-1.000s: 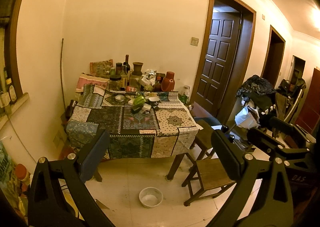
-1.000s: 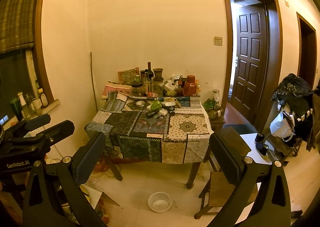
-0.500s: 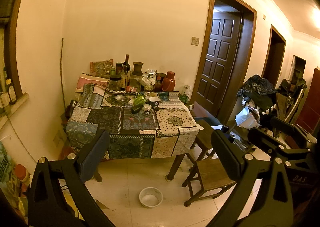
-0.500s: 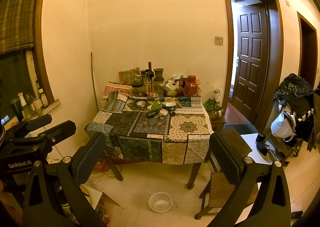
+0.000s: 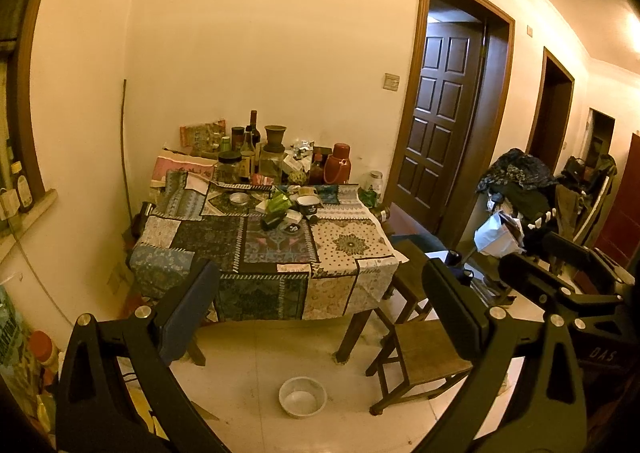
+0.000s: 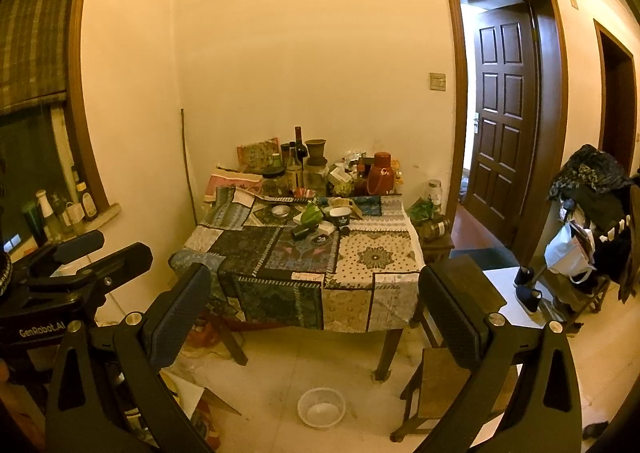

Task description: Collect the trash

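Almost nothing has moved. Both tools, left tool (image 5: pixel 316 309) and right tool (image 6: pixel 312 313), stay wide open and empty, far from the desk (image 6: pixel 376 253) mid-frame; collecting hasn't started.

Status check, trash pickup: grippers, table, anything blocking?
Left gripper and right gripper open, empty. Green wrapper on cluttered table, out of reach. Wooden stool beside approach.

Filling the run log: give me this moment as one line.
phase: approach | left tool: open, empty | right tool: open, empty | table: cluttered, not reached | green wrapper: on table
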`<state>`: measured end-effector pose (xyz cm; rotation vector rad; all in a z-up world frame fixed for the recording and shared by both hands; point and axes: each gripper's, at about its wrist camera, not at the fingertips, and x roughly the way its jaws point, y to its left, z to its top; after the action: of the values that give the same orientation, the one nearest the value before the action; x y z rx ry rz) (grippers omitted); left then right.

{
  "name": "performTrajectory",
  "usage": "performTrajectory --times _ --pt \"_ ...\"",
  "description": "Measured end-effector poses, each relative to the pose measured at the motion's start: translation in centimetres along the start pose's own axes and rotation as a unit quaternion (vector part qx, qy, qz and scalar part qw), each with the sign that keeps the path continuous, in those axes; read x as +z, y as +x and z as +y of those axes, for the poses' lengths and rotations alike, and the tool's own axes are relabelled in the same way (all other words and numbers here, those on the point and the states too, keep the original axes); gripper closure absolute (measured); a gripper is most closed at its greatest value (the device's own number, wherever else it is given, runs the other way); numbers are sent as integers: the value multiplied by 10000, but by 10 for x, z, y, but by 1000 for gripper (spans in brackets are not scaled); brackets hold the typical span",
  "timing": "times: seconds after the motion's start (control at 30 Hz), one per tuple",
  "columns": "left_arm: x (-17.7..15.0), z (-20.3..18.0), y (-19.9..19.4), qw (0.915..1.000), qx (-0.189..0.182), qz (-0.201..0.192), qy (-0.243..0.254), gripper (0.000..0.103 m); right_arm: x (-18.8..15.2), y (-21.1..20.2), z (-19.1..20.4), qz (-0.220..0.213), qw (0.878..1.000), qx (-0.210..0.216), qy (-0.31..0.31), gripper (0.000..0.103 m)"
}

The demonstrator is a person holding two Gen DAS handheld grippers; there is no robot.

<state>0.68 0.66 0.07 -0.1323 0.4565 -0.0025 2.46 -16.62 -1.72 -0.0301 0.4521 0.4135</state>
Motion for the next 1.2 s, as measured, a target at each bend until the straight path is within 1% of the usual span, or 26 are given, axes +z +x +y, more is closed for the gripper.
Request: performTrajectory --times 0.13,0.4,0.57,0.7,0.83,0.9,1.0,1.13,1.2 --pt "0 0 6 10000 20 -27 7 1 5 6 -6 -20 10000 38 16 0" --pt "4 -19 29 9999 76 -121 -23 1 8 11 -38 -125 9999 108 11 0" --pt "13 -28 45 9996 157 -216 -87 1 13 21 -54 -154 9997 181 -28 0" --pt "25 -29 66 9994 259 -223 -52 1 21 37 -63 -158 9998 82 -92 0" --pt "37 -20 93 9993 279 -241 -82 1 30 61 -71 -175 9998 43 -36 0" --pt "42 -11 110 9993 268 -260 -100 1 33 70 -73 -186 9998 -1 -10 0" --pt "53 6 137 9987 355 -376 -19 1 39 93 -71 -201 9997 -128 29 0" --pt "75 28 176 9985 344 -427 94 1 54 131 -65 -163 9992 -356 96 0" --pt "89 43 200 9988 295 -378 103 1 64 155 -61 -104 9987 -448 199 0"
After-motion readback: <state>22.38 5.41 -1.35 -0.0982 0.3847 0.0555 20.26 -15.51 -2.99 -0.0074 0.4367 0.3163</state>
